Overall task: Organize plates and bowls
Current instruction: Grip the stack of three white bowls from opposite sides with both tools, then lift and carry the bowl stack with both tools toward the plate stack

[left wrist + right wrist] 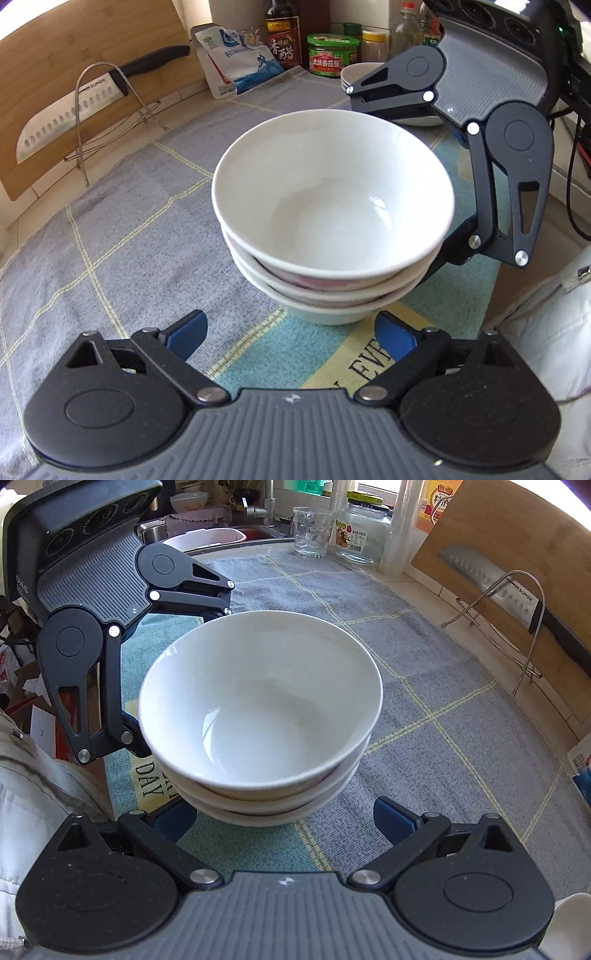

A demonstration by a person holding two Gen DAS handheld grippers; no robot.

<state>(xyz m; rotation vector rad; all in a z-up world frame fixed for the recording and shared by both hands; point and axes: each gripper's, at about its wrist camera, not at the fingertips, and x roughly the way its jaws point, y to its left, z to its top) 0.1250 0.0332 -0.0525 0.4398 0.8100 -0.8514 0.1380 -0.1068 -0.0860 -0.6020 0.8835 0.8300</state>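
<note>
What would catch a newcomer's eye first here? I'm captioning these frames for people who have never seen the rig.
A stack of white bowls sits mid-frame on a grey checked cloth, with the open left gripper and open right gripper flanking it from opposite sides. Behind, a large knife rests on a wire rack against a wooden cutting board.

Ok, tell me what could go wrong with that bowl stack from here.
1. The top bowl sits tilted and off-centre on the stack of white bowls; a nudge could slide it off.
2. Both the left gripper and the right gripper are open around the stack, so closing unevenly might push the lower bowls sideways.
3. The knife on its wire rack stands nearby; a wide swing might knock it.
</note>
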